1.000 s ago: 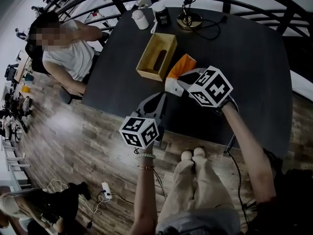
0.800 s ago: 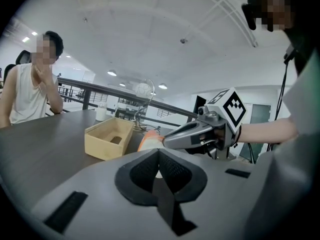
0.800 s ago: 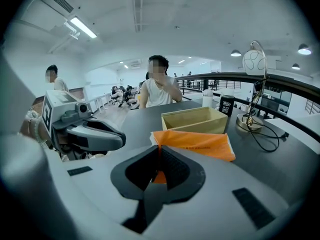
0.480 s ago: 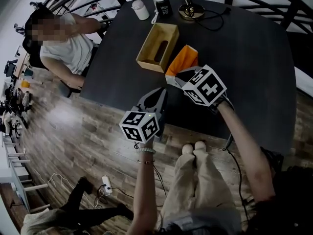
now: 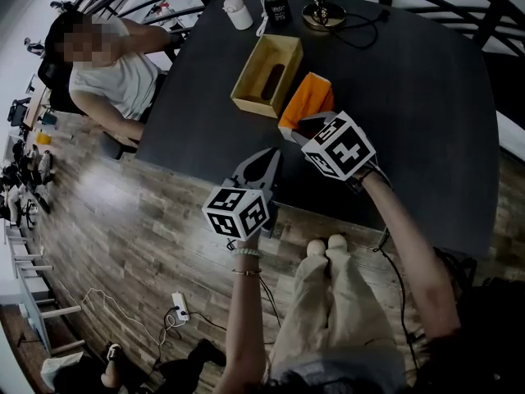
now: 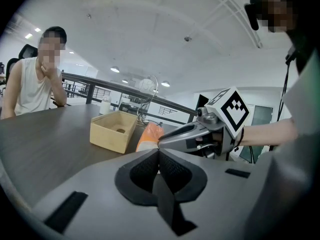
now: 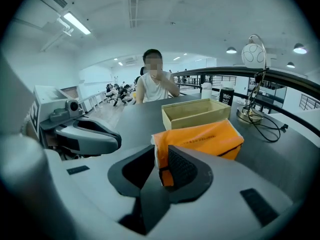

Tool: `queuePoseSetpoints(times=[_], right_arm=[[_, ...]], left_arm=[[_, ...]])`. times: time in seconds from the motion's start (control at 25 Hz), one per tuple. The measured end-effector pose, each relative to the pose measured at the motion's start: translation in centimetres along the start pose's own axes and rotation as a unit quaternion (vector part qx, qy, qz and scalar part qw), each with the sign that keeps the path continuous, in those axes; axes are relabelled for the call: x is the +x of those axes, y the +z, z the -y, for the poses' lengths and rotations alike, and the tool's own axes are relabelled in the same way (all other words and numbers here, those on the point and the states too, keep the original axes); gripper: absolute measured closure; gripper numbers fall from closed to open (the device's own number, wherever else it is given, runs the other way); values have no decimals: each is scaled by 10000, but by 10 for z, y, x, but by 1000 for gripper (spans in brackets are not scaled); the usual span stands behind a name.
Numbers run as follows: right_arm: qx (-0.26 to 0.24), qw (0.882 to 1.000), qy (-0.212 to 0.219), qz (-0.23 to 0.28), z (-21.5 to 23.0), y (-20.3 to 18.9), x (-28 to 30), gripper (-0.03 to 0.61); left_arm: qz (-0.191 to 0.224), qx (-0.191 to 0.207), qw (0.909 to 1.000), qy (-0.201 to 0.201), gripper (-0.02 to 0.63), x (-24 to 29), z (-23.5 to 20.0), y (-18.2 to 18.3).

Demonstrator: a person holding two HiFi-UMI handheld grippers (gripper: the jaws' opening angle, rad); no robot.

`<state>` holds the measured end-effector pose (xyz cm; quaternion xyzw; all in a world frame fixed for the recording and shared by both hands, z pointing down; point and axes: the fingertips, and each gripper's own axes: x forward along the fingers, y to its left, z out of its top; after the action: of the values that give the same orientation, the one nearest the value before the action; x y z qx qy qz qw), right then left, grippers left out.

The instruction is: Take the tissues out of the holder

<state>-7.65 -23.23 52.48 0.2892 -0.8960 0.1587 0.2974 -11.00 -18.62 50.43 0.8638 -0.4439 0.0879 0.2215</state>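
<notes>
An orange tissue pack (image 5: 305, 98) lies on the dark table (image 5: 410, 97), just right of the empty wooden holder (image 5: 250, 105). My right gripper (image 5: 294, 127) is at the pack's near end. In the right gripper view the jaws (image 7: 162, 159) have just been opening and stand apart, with the pack's (image 7: 205, 136) end still between them, in front of the holder (image 7: 195, 111). My left gripper (image 5: 273, 153) hovers at the table's near edge, shut and empty (image 6: 158, 150). From it I see the holder (image 6: 112, 131), the pack (image 6: 149, 136) and the right gripper (image 6: 167, 141).
A person (image 5: 115, 80) sits at the table's left side. At the far edge stand a lamp base (image 5: 321, 15) with its cable, a black cup (image 5: 275, 2) and a white bottle (image 5: 238, 13). Wooden floor lies below the near edge.
The orange pack has come down onto the table beside the holder, and the right jaws have parted around its end. The left gripper has sunk a little.
</notes>
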Motion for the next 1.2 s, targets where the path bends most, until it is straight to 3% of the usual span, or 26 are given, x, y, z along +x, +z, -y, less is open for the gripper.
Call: queuePoseSetpoints(times=[0.44,0.6,0.8,0.92,1.0,1.2], right_arm=[[24,9997,-149,216,-3,9,-9,477],[582,9966,12,587,-7,19,-22,479],[1302,9841,387,1148,-17,37,-41,480],[1308,9806,402,1402,-28,48,-58,493],[1218,9803,278,1528,-36,55,-70,540],[1155,9748,174,1902,-50,70,-93,560]], left_arm=[[81,48,9999,-42,606,-8,6,7],[185,80,9998,-81,606,-15,11,14],[363,139,9991,-165,606,-23,17,31],[527,216,9981,-242,606,-35,27,46],[622,322,9970,-314,606,-44,35,57],[746,656,9938,-504,606,-58,54,77]])
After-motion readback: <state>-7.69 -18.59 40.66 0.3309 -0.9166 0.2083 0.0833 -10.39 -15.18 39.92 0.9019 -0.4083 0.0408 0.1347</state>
